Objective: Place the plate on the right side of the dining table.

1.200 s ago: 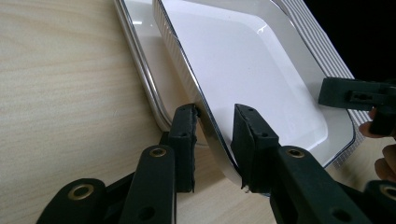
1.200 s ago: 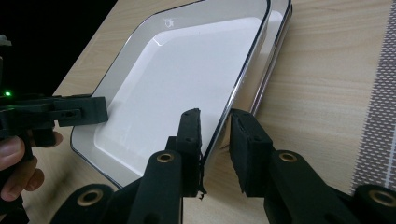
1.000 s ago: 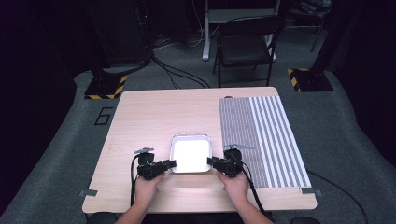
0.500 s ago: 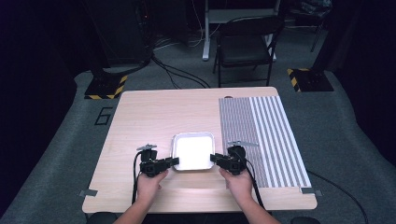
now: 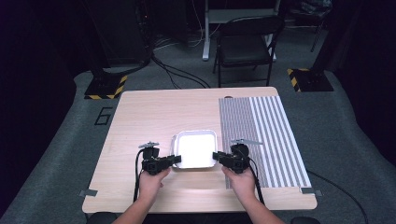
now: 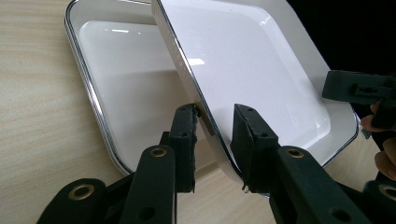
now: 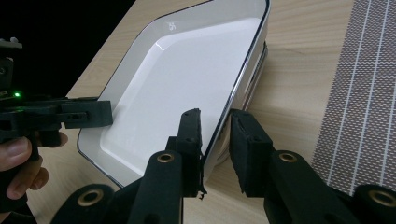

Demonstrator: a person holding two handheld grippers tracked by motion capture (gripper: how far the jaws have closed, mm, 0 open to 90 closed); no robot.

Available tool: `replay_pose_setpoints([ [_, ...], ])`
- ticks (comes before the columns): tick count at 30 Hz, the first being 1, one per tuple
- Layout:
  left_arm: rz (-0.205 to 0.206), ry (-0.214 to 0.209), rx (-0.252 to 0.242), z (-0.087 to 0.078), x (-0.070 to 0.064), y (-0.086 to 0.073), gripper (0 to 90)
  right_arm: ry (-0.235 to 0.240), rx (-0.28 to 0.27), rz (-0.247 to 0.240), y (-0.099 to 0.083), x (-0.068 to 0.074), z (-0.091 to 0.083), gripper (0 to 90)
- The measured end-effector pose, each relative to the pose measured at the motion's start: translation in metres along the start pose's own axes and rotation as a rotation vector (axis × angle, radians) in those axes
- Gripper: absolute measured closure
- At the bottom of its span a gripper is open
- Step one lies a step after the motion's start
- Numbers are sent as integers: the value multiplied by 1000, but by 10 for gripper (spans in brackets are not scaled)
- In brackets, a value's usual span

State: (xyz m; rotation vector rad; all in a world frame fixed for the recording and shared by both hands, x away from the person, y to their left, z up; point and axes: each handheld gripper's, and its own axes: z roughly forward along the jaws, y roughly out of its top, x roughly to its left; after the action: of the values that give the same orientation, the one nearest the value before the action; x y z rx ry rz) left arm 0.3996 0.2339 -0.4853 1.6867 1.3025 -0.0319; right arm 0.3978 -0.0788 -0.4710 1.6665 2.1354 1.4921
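Note:
Two white square trays with dark rims are stacked on the wooden table (image 5: pixel 154 112). The upper tray (image 6: pixel 252 70) (image 7: pixel 177 79) (image 5: pixel 194 148) is raised and tilted off the lower tray (image 6: pixel 126 79) (image 7: pixel 258 70), which lies flat on the wood. My left gripper (image 6: pixel 212 116) (image 5: pixel 175 159) is shut on the upper tray's left rim. My right gripper (image 7: pixel 215 119) (image 5: pixel 215 156) is shut on its right rim. Each gripper view also shows the opposite gripper across the tray.
A grey striped mat (image 5: pixel 261 135) (image 7: pixel 364 93) covers the right part of the table, just right of the trays. Bare wood lies behind and left of the trays. A chair (image 5: pixel 247 46) and floor stands are beyond the far edge.
Both hands and the tray between them have shifted slightly away from the near edge, and the upper tray has come up off the lower one.

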Motion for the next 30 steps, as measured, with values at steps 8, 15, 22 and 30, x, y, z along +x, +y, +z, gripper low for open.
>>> replay_pose_setpoints([
  [8,16,-1,-1,0,-3,4,696,-3,-5,0,3,0,-4,737],
  [15,16,-6,-8,1,-8,9,697,-7,-10,-6,6,-1,-8,739],
  [22,22,-13,-9,3,-13,13,697,-9,-11,-8,9,-1,-13,739],
  [30,40,-25,-9,5,-18,17,698,-10,-14,-7,10,-4,-18,739],
])
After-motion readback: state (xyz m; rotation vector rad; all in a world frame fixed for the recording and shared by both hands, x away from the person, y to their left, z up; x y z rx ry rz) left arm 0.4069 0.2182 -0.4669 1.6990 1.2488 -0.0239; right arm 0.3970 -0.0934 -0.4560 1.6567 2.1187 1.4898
